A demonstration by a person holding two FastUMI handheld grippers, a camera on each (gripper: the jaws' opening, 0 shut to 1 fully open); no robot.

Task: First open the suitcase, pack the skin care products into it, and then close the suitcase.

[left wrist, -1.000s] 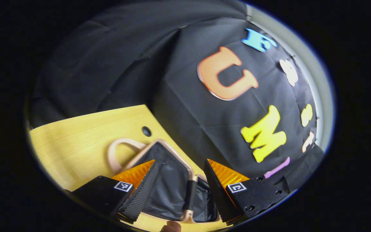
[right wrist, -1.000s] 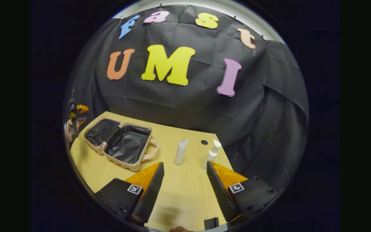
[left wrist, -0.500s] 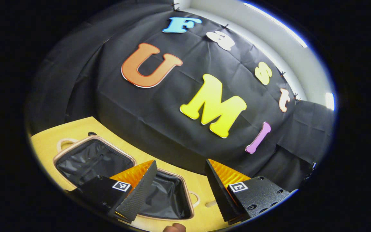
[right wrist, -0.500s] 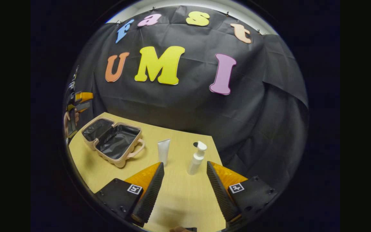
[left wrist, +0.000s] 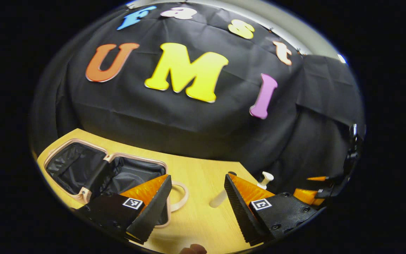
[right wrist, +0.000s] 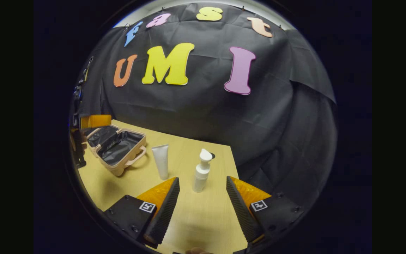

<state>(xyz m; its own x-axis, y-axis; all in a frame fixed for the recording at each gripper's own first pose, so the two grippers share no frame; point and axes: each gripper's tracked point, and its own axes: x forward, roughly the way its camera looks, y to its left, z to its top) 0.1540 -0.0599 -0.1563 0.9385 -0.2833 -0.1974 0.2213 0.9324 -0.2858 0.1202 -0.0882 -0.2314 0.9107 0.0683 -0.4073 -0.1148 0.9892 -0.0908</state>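
Note:
A pale pink suitcase [right wrist: 120,171] lies open on the yellow table [right wrist: 195,218], its black lining showing; in the left gripper view the suitcase [left wrist: 137,158] sits at lower left. A white tube [right wrist: 161,160] stands to its right, then a white pump bottle [right wrist: 201,171]. My right gripper [right wrist: 203,194] is open, and the pump bottle stands just beyond the gap between its fingers. My left gripper [left wrist: 197,190] is open and holds nothing, hovering over the suitcase's handle side, with the tube [left wrist: 218,199] and the pump head [left wrist: 266,178] ahead to the right.
The suitcase's looped handle [left wrist: 180,195] points toward the tube. A small dark hole [right wrist: 212,155] sits in the table behind the pump bottle. The table's right edge runs close past the bottle. The left gripper [right wrist: 90,121] hangs over the suitcase at far left.
The left gripper has swung right, so the suitcase slid left in its view and the tube and pump came in. The right gripper has moved closer to the pump bottle.

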